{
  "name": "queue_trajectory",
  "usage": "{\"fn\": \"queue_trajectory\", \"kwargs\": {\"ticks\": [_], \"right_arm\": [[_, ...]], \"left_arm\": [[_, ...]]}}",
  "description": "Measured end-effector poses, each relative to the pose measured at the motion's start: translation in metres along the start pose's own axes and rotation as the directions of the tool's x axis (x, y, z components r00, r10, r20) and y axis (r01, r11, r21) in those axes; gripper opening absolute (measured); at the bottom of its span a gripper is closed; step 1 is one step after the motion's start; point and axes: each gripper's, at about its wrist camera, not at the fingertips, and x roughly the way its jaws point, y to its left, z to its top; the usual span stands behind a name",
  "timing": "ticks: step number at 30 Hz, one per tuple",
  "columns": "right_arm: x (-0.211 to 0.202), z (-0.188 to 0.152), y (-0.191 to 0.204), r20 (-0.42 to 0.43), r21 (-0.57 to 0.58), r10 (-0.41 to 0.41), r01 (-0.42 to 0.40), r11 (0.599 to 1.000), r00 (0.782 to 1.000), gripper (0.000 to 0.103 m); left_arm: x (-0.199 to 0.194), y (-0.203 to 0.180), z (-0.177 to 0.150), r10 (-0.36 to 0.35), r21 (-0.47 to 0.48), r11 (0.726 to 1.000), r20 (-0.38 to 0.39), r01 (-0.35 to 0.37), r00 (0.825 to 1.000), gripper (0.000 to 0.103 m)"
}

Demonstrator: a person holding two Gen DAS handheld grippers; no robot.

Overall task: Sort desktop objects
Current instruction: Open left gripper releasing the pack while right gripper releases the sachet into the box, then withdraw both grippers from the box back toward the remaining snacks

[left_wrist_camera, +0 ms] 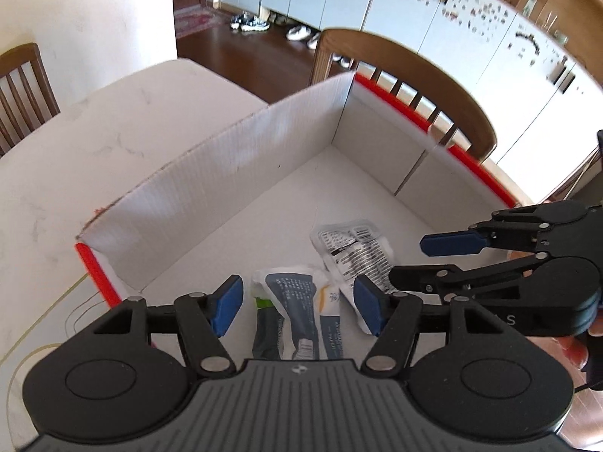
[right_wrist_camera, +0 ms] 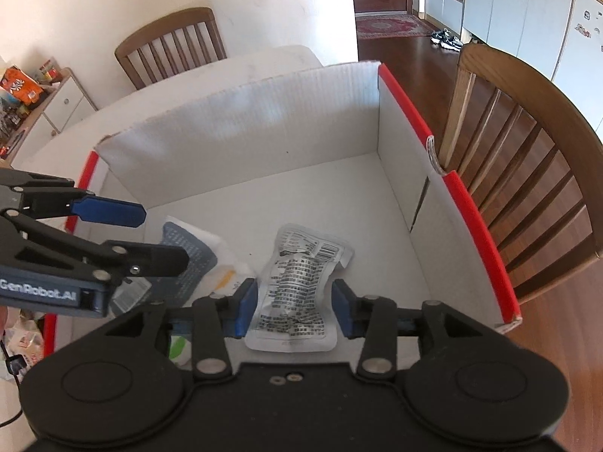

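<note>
A white cardboard box (left_wrist_camera: 264, 139) with red edges stands on the table; it also shows in the right wrist view (right_wrist_camera: 241, 120). On its floor lie a silver printed sachet (left_wrist_camera: 352, 248) (right_wrist_camera: 297, 286) and a white-and-blue packet (left_wrist_camera: 297, 301) (right_wrist_camera: 196, 260) with a green-tipped item (left_wrist_camera: 264, 303) beside it. My left gripper (left_wrist_camera: 299, 305) is open above the white-and-blue packet. My right gripper (right_wrist_camera: 296, 305) is open, its blue pads on either side of the silver sachet, not touching it.
Wooden chairs stand at the box's far right (left_wrist_camera: 407, 75) (right_wrist_camera: 527, 173) and behind the table (right_wrist_camera: 169, 45). The white table (left_wrist_camera: 94, 132) extends left of the box. A side cabinet with clutter (right_wrist_camera: 34, 98) is at far left.
</note>
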Motion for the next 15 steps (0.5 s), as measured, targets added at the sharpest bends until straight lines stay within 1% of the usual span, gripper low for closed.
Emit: {"fn": "queue_trajectory", "kwargs": {"ticks": [7,13,15], "right_arm": [[-0.023,-0.004,0.007,0.036,-0.014,0.044,-0.043,0.999,0.998,0.044],[-0.043,-0.013,0.028,0.076,-0.071,0.069,-0.064,0.995,0.995,0.045],[-0.05,-0.017,0.035,0.093,-0.082,0.071,-0.063,0.995,0.993,0.049]], "left_arm": [[-0.032,-0.004,-0.015,-0.02,-0.002,1.0,0.073,0.021,0.997,0.064],[-0.057,-0.004,-0.035,-0.039,-0.008,0.999,0.125,0.04,0.991,0.064],[-0.064,-0.003,-0.042,-0.048,-0.011,0.999,0.137,0.05,0.989,0.064]]}}
